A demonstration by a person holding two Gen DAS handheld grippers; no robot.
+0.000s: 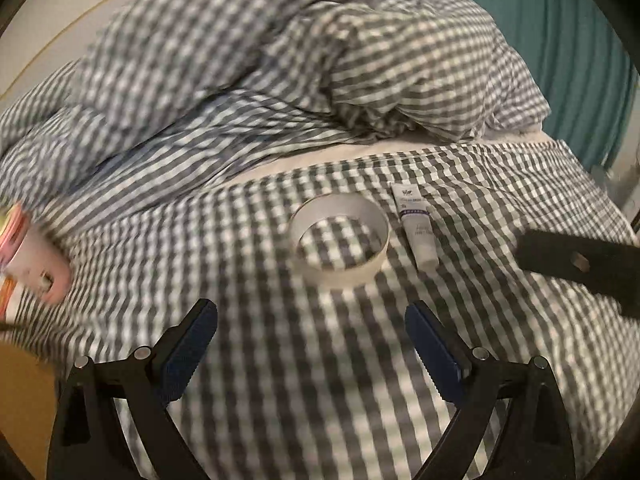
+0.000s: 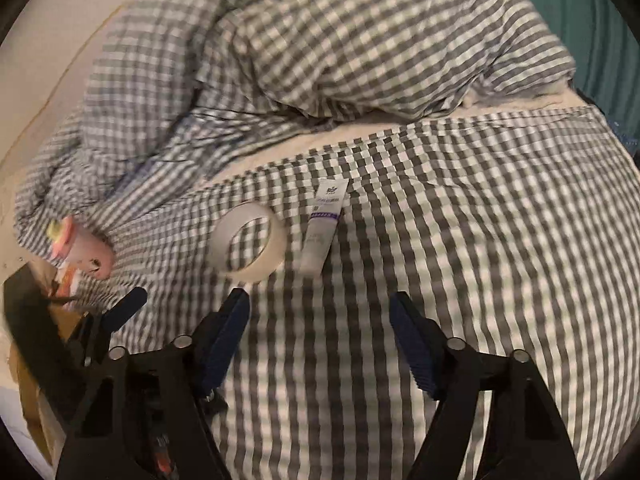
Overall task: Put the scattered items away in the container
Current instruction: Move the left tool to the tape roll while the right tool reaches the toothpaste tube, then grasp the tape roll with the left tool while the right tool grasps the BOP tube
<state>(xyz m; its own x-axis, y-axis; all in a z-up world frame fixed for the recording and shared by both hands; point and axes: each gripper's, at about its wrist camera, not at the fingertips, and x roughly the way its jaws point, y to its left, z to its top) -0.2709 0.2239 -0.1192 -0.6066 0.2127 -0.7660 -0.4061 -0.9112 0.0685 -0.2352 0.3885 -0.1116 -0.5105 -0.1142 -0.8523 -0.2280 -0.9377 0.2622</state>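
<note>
A white tape ring (image 1: 340,240) lies flat on the grey checked bedsheet, with a small white tube (image 1: 414,228) right of it. Both also show in the right wrist view, the ring (image 2: 248,240) and the tube (image 2: 324,228). A pink-white bottle (image 1: 36,264) lies at the left; it shows too in the right wrist view (image 2: 86,254). My left gripper (image 1: 310,316) is open and empty, hovering just short of the ring. My right gripper (image 2: 320,304) is open and empty, short of the tube. A cardboard container (image 1: 24,400) sits at the lower left, mostly hidden.
A crumpled checked duvet (image 1: 260,60) is heaped behind the items. A teal curtain (image 1: 568,40) hangs at the far right. The right gripper's finger (image 1: 576,264) juts in from the right. The left gripper (image 2: 120,312) shows beside the box edge.
</note>
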